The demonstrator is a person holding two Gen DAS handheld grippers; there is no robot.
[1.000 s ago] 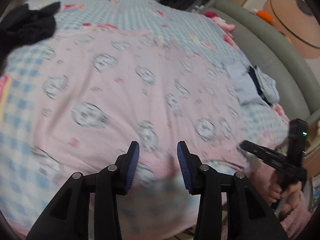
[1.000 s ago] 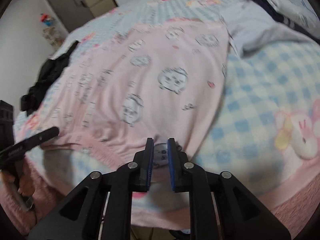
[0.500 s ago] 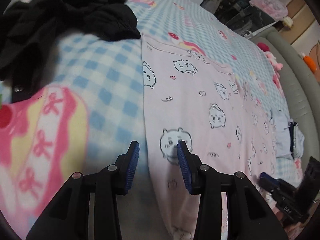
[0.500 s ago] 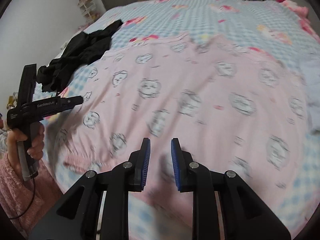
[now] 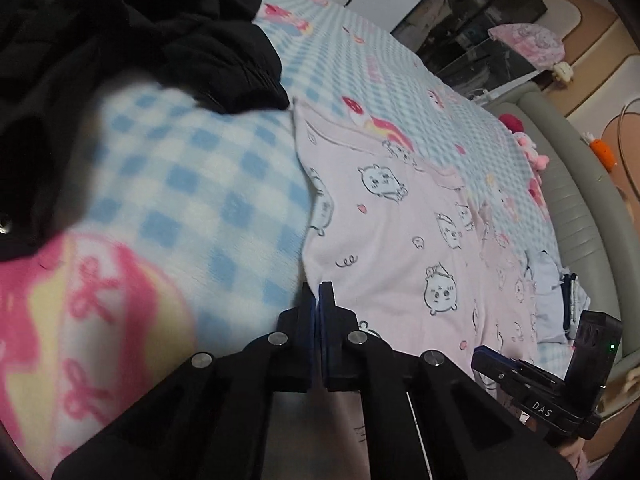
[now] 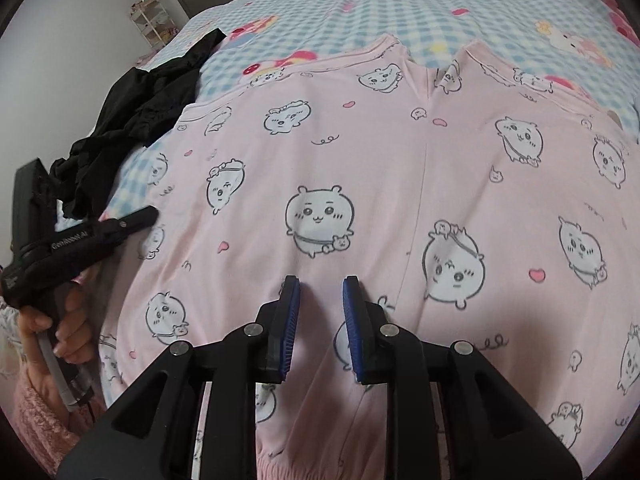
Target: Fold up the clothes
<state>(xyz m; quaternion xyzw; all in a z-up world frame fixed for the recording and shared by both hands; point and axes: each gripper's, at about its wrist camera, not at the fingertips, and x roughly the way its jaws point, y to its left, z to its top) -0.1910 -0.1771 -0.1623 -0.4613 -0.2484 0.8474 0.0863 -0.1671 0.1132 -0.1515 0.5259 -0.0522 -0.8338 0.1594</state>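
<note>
A pink garment (image 6: pixel 400 184) printed with white cartoon animals lies spread flat on the bed; it also shows in the left wrist view (image 5: pixel 400 248). My left gripper (image 5: pixel 318 296) is shut on the garment's left edge. It appears in the right wrist view (image 6: pixel 132 220) at the garment's left side, held by a hand. My right gripper (image 6: pixel 320 292) is open, its fingers just above the pink cloth near the garment's lower middle. It shows in the left wrist view (image 5: pixel 492 364) at lower right.
A crumpled black garment (image 5: pixel 140 32) lies on the blue-checked blanket (image 5: pixel 192 176) left of the pink one, also in the right wrist view (image 6: pixel 136 108). A pale blue folded pile (image 5: pixel 548 300) sits at the bed's right by a grey padded bed frame (image 5: pixel 580 184).
My left gripper moved to the garment's left edge and shut on it. My right gripper let go of the hem, moved over the garment's lower middle, and opened wider.
</note>
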